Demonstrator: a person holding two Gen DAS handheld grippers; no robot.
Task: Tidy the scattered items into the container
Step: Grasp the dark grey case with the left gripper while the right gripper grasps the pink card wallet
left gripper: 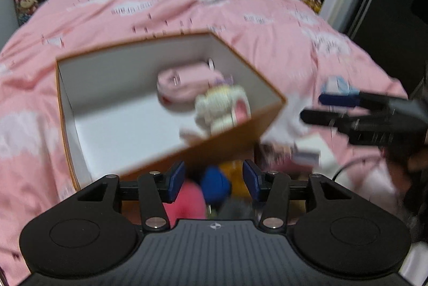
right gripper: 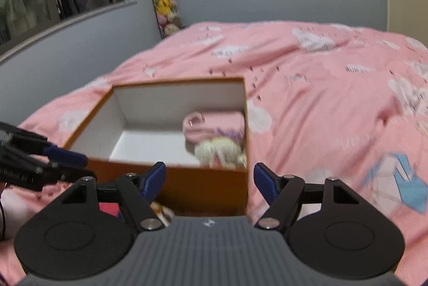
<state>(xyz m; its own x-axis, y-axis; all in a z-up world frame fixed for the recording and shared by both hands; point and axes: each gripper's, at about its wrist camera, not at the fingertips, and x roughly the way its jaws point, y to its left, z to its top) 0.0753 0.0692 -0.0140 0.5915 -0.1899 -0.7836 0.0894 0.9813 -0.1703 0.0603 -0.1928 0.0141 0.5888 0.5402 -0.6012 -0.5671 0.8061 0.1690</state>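
An orange box with a white inside stands on the pink bed. In it lie a rolled pink item and a cream plush toy against its near right wall. My left gripper is open just in front of the box; a blue item, a yellow one and a pink-red one show blurred beyond its pads, untouched. My right gripper is open and empty before the box's near wall. The left gripper reaches in from the left.
A pink duvet covers the bed. A white and blue item lies right of the box, with white pieces and a small card-like thing close by. A column of plush toys hangs on the grey wall.
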